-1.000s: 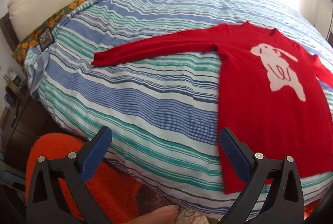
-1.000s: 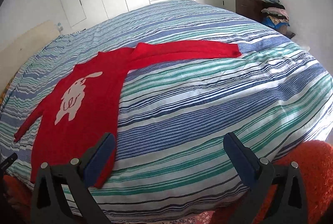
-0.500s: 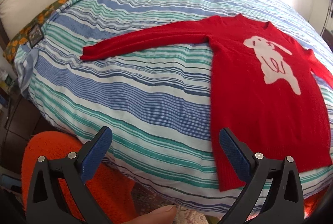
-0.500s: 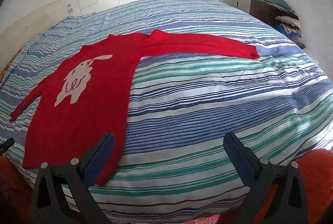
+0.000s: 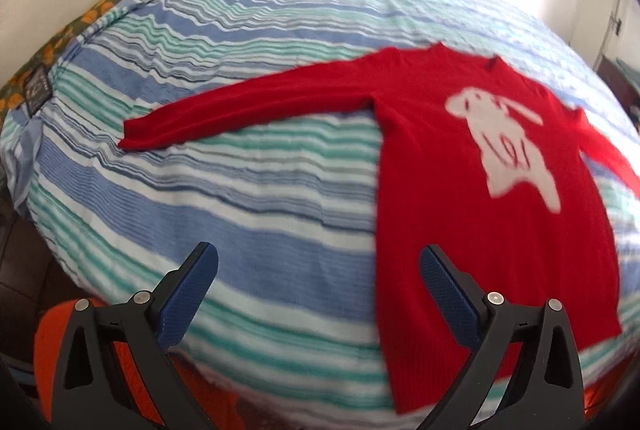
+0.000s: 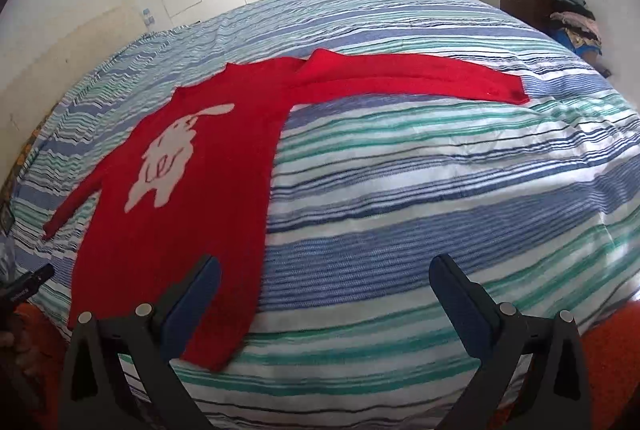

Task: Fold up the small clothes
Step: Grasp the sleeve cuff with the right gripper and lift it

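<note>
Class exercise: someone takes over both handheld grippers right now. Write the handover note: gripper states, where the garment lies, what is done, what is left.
Left gripper: open, empty, above the striped bedspread beside the sweater's hem.
Right gripper: open, empty, above the bed's near edge.
Red sweater: flat, face up, white animal motif showing, both sleeves spread out sideways.
Done: sweater laid out; no fold yet.
Left: fold both sleeves in, then fold the body.

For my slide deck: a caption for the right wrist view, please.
Open right gripper above a red sweater spread flat, sleeves out, on a striped bed.
</note>
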A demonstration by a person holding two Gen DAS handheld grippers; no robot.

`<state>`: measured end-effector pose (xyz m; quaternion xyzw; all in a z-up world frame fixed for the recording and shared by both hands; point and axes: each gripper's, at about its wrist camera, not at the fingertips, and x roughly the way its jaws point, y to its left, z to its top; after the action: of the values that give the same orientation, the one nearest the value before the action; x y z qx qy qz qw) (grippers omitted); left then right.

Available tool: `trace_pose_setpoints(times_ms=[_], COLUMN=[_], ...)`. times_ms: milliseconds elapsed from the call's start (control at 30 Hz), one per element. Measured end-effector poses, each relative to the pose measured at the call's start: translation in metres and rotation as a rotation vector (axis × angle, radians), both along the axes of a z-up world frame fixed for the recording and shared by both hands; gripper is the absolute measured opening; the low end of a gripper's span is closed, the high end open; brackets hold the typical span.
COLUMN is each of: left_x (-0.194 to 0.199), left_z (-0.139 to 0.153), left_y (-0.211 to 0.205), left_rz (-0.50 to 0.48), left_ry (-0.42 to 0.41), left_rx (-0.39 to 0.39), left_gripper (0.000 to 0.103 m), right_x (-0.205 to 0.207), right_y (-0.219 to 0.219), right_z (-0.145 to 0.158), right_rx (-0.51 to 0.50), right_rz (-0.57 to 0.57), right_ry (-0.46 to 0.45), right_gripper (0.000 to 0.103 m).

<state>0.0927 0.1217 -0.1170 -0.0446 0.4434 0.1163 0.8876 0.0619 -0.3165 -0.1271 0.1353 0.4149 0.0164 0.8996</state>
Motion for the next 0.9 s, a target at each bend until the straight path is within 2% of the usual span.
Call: trace_pose_setpoints(times_ms=[67,200,300,400,433,500,567,700,733,800,867,900], left_x=[0.006,0.011,0.013,0.016,0.017,0.019,0.022,0.023,0.023,0.023,0.024,0.025], left_z=[-0.005,-0.025,-0.026,-0.03,-0.033,-0.039,-0.041,-0.044,-0.045,-0.047,-0.049,-0.05], left_y=[0.012,0.029,0.035,0.038,0.039,0.038,0.036,0.031,0.03,0.027,0.024,0.023], left_rz=[0.043,0.125,0.146,0.163,0.166,0.168,0.166,0.154,0.151,0.147,0.141,0.137], left_ry=[-0.029,0.025,0.017,0.029,0.037,0.058,0.069,0.075,0.078,0.087,0.097,0.1], left_rx=[-0.046,-0.093,-0.118,-0.109,-0.116,-0.123,-0.109,-0.075,-0.066,-0.045,-0.019,-0.006], left_gripper=[0.101,0.101,0.101,0.101,0.101,0.101,0.101,0.101,0.101,0.101,0.101,0.101], right_x=[0.019,0.067,0.095,0.099,0.099,0.104,0.113,0.135,0.139,0.149,0.152,0.152], right_y=[-0.022,-0.099,-0.167,-0.221,-0.231,-0.247,-0.254,-0.26,-0.261,-0.263,-0.267,-0.27], right_z=[0.011,0.02,-0.005,-0.042,-0.052,-0.067,-0.073,-0.079,-0.083,-0.093,-0.104,-0.108], right_rx=[0.045,0.291,0.488,0.659,0.7,0.783,0.814,0.795,0.788,0.765,0.753,0.759], right_rz=[-0.023,-0.151,-0.324,-0.505,-0.544,-0.582,-0.577,-0.604,-0.616,-0.643,-0.67,-0.69], right_ry=[-0.03,-0.058,-0.018,0.013,0.017,0.017,0.006,0.011,0.022,0.053,0.07,0.067], right_gripper=[0.102,0.103,0.102,0.087,0.08,0.076,0.07,0.067,0.063,0.051,0.023,0.017])
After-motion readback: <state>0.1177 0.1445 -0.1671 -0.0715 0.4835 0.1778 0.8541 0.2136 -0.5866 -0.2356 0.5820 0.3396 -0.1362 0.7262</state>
